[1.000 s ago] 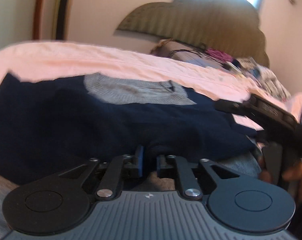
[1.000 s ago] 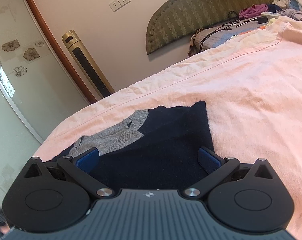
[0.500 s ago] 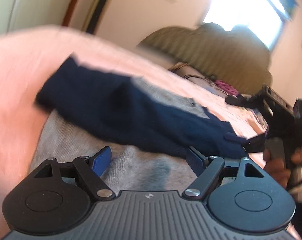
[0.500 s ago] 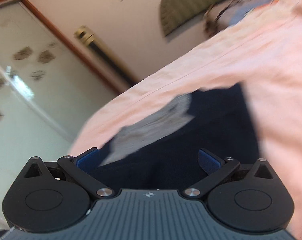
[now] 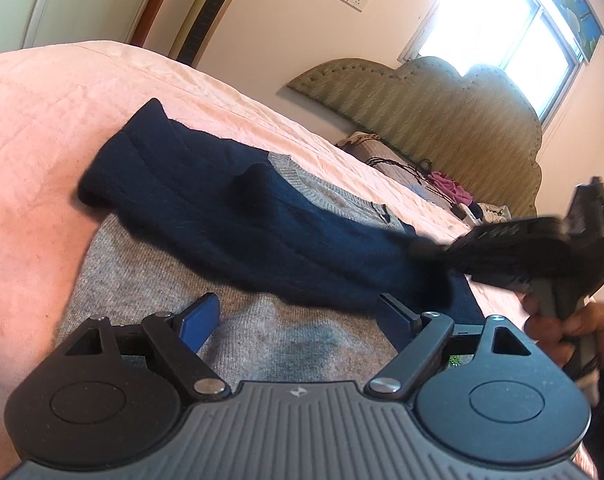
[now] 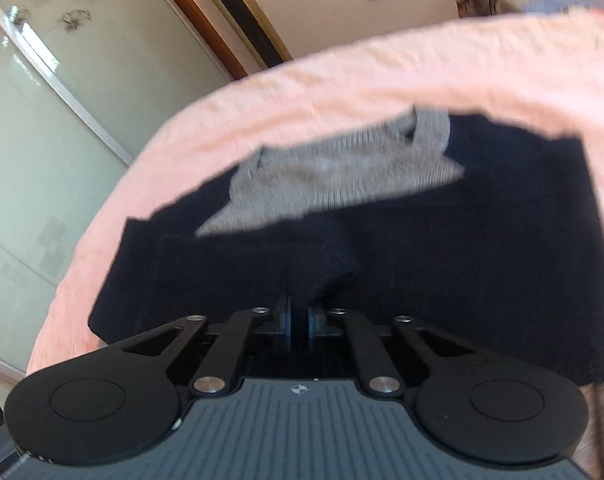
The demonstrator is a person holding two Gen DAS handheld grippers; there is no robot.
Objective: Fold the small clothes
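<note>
A small sweater with a grey body [image 5: 261, 344] and navy sleeves [image 5: 237, 216] lies on the pink bed sheet [image 5: 41, 128]. My left gripper [image 5: 297, 320] is open and empty, just above the grey body at the sweater's near edge. My right gripper [image 6: 299, 322] is shut on a pinch of the navy fabric [image 6: 326, 272], with the grey collar [image 6: 342, 168] beyond it. The right gripper also shows in the left wrist view [image 5: 422, 248], at the right end of the navy sleeve, blurred.
A green padded headboard [image 5: 442, 108] stands at the far end of the bed, with cables and loose clothes [image 5: 446, 188] below it. A tall floor fan [image 5: 209, 12] and frosted sliding doors [image 6: 41, 100] stand beside the bed.
My left gripper has opened and let go of the navy fabric, then drawn back. My right gripper was open and has shut on the navy fabric.
</note>
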